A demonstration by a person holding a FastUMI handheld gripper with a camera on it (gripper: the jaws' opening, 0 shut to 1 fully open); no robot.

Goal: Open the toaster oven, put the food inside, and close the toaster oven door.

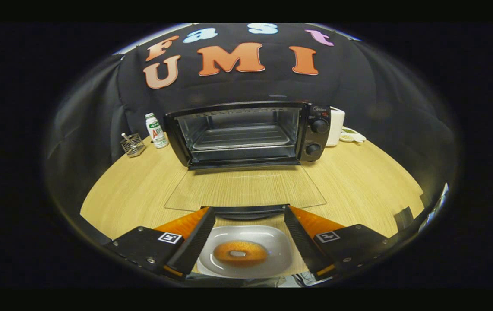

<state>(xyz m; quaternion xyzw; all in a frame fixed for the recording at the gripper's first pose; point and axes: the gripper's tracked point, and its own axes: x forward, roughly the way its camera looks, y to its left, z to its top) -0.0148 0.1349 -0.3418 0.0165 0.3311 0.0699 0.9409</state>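
The gripper (246, 224) hangs with its jaws spread wide and nothing held, over a white plate (272, 239) on the wooden table (358, 181); between the jaws a doughnut (240, 253) lies on that plate, round, golden-brown, with a pale spot at its middle. Beyond the jaws the black toaster oven (248, 134) stands open, its glass door (246, 188) lying flat on the table, a bare metal tray (241, 137) inside and two knobs (319, 126) at its right side.
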